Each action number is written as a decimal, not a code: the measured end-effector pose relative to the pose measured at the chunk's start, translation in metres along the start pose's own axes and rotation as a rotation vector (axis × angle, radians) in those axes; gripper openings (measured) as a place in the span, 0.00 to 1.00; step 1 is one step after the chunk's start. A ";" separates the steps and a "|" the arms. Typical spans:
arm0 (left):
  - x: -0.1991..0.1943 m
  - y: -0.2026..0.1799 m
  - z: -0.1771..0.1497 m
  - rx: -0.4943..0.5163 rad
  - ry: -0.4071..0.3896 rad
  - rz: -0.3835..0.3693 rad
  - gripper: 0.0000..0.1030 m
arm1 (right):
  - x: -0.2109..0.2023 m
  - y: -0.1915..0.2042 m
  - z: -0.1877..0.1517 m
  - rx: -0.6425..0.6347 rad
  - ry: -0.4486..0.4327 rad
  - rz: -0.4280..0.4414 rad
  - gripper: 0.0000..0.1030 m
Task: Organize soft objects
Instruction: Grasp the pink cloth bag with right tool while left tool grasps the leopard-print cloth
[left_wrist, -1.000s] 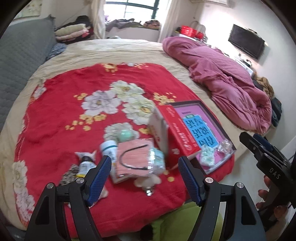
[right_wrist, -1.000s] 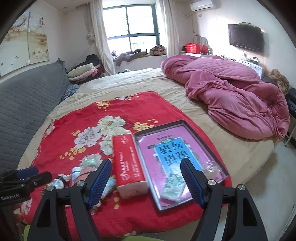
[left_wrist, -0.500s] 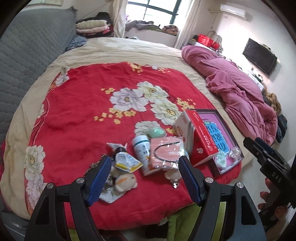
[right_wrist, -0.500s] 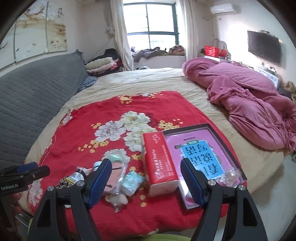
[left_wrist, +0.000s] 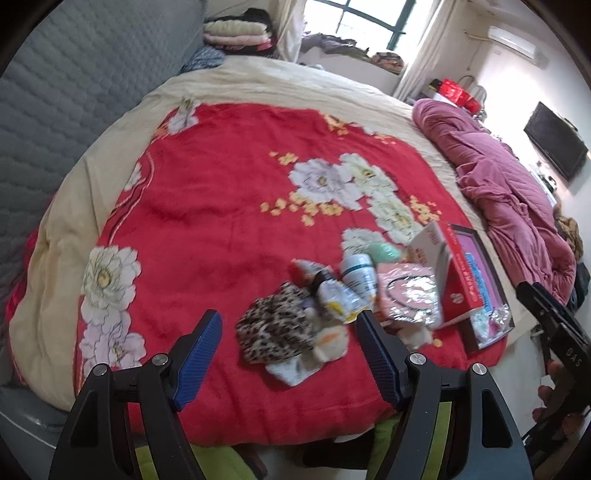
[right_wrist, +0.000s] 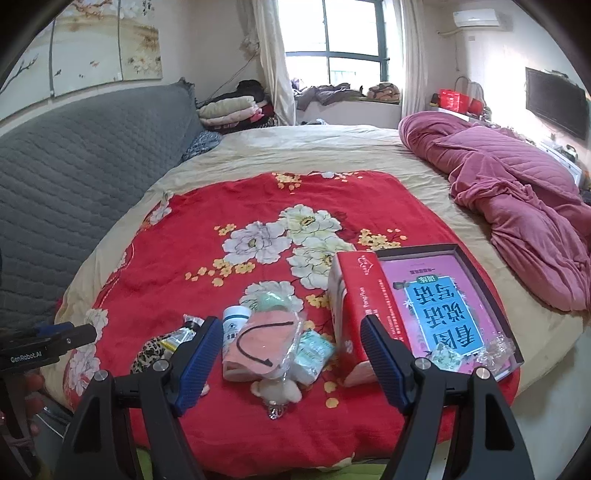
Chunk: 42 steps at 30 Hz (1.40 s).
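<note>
Both claws empty and spread wide; left gripper hangs over the near edge of the red blanket, right gripper likewise, neither touching anything; the soft things I have to sort lie in one tight heap near that edge, beside the tray with the pink book in it. Heap as I read it: leopard-print cloth nearest my left claw, a small plush toy half under it, a crinkled sachet, a white bottle, a pink cloth in a clear bag, a small green packet, a mint-green lump behind, and the red tissue box tipped against the tray rim. Risks, my judgement only: items overlap, so a wide claw closing on the leopard cloth may drag the toy or sachet along with it; the clear bag looks slick and may slip out of the pads or let me pinch film without the cloth inside; the bottle lies on its side against the bag and could roll toward the bed edge if nudged; the whole heap sits close to that edge, so a careless sweep could push something to the floor; the tissue box leans and may topple into the tray; the left view is blurred, so my aim there is less sure; the blanket is soft and loose, and a low approach could snag it.
</note>
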<state>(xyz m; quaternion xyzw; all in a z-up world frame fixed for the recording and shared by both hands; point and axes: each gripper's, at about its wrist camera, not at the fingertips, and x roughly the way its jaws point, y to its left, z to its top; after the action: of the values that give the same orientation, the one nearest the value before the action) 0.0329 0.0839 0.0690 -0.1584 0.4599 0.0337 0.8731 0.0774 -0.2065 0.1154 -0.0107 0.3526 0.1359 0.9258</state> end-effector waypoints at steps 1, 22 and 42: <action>0.002 0.002 -0.002 -0.003 0.007 0.000 0.74 | 0.003 0.003 -0.001 -0.005 0.005 0.004 0.74; 0.077 0.012 -0.027 -0.040 0.135 -0.023 0.74 | 0.080 0.005 -0.031 0.021 0.165 0.032 0.74; 0.119 0.027 -0.022 -0.085 0.180 -0.042 0.74 | 0.166 0.013 -0.028 0.074 0.252 0.019 0.53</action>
<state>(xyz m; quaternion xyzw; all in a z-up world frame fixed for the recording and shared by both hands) 0.0780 0.0918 -0.0462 -0.2071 0.5312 0.0206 0.8213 0.1746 -0.1570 -0.0131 0.0099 0.4709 0.1292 0.8726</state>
